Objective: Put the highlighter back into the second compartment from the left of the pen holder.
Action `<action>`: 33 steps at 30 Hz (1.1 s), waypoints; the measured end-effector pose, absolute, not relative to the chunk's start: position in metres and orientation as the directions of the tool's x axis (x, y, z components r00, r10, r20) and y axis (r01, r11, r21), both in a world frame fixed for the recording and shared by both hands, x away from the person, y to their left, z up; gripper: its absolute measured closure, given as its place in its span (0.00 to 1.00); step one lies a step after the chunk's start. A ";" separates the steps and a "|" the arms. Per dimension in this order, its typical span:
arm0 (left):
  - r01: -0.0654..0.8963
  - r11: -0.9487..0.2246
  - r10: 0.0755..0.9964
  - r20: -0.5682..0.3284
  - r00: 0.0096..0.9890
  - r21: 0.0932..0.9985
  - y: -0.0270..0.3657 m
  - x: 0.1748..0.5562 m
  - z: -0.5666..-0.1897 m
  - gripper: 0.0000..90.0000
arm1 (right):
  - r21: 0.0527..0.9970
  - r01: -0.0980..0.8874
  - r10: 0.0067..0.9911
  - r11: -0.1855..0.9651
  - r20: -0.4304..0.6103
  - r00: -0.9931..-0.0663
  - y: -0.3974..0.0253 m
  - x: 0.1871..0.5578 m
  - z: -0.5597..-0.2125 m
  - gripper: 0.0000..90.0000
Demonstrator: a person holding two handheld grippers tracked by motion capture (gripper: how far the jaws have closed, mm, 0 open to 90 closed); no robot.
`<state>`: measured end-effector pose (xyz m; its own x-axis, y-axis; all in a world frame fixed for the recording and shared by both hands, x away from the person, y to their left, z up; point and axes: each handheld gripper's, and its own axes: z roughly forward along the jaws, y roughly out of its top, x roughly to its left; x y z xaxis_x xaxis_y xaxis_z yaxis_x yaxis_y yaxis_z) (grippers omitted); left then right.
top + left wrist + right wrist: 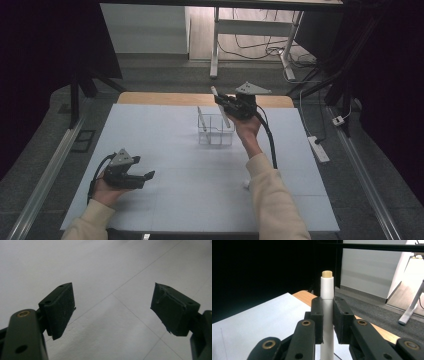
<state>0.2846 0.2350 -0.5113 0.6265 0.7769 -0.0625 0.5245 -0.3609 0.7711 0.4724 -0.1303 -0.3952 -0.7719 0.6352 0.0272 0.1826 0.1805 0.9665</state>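
Right tool [223, 103] pinching a white pen [220, 106] by its barrel, long axis tilted, lower end over the clear holder [216, 131] just below on the worktop [165, 165] (a second pen [201, 119] stands inside); left tool [148, 175] spread, idle, well apart.

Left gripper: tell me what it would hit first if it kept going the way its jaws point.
Probably the white table sheet. The left gripper is open and holds nothing, and its view looks slantwise onto bare sheet.
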 end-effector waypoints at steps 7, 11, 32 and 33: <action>0.525 -0.364 0.775 -0.063 0.629 0.769 0.235 0.285 -0.512 0.22 | 0.967 0.190 0.630 0.171 0.041 -0.775 -0.121 0.481 -0.402 0.87; 0.526 -0.363 0.775 -0.064 0.629 0.769 0.235 0.285 -0.512 0.22 | 0.969 0.189 0.632 0.158 0.048 -0.774 -0.117 0.484 -0.405 0.87; 0.526 -0.371 0.772 -0.060 0.633 0.765 0.233 0.285 -0.514 0.22 | 0.968 0.195 0.649 0.155 0.049 -0.759 -0.108 0.491 -0.423 0.86; 0.525 -0.372 0.772 -0.060 0.633 0.765 0.233 0.285 -0.514 0.22 | 0.966 0.200 0.652 0.162 0.048 -0.757 -0.108 0.492 -0.423 0.83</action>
